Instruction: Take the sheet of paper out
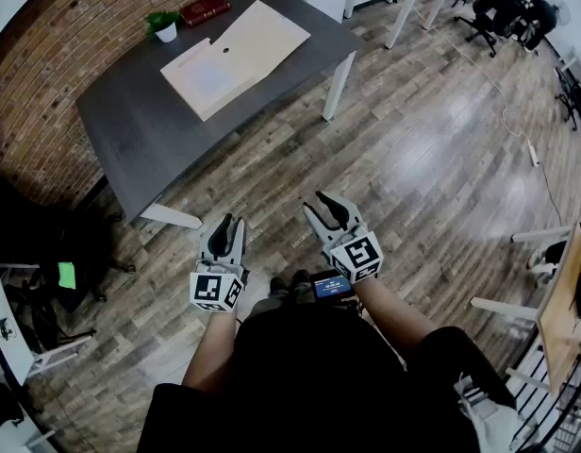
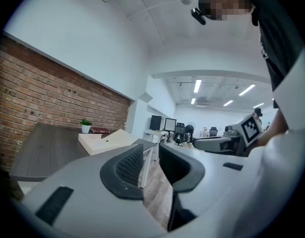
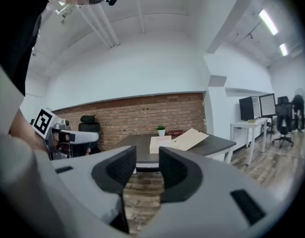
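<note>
The left gripper and right gripper are held side by side in front of the torso, pointing roughly level. Both pairs of jaws stand apart with nothing between them.

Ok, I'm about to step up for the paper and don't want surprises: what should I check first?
1. Left gripper jaws apart, empty: ok.
2. Right gripper jaws apart, empty: ok.
3. Flat beige cardboard folder lying on the dark grey table, in view: ok.
4. Sheet of paper identified: cannot tell; only a paler patch shows on the folder.
5. Table within reach: not ok; wooden floor lies between.
6. Small green plant in white pot and dark red book off the folder: ok.
</note>
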The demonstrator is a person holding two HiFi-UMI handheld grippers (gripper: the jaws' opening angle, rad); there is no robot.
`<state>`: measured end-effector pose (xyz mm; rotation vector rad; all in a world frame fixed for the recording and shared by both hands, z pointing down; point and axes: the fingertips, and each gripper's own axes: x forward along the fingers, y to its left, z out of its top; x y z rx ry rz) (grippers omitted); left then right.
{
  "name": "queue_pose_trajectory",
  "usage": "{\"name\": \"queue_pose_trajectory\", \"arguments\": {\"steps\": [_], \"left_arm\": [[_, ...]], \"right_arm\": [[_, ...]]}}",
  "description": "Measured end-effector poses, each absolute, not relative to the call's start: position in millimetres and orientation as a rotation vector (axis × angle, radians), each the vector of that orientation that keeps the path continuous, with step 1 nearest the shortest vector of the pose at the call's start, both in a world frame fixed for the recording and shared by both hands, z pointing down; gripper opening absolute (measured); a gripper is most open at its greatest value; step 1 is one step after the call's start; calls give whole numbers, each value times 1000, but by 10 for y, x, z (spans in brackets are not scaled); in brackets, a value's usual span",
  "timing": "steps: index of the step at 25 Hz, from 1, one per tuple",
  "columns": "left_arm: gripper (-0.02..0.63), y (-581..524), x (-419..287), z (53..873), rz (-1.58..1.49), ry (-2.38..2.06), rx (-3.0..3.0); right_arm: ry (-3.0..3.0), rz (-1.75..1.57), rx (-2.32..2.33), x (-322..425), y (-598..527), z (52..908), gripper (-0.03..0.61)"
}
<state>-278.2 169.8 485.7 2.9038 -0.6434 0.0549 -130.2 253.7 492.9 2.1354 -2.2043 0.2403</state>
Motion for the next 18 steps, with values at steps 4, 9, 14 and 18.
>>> {"name": "queue_pose_trajectory", "arguments": {"steps": [4, 9, 14, 18], "left_arm": [[86, 1773, -2773, 4787, 56, -634, 2913], [86, 1799, -2742, 4762, 58, -637, 2916], [86, 1890, -2651, 4733, 68, -641, 2923], [86, 1972, -2573, 4774, 90, -636, 2917]], "right_arm": [[-2223, 256, 2141, -1283, 2619, 4916, 146], [-2250, 254, 2168, -1186, 2679, 4860, 146], [-2256, 264, 2158, -1081, 2772, 4880, 146], [-2280, 291, 2149, -1016, 2817, 4942, 146]]}}
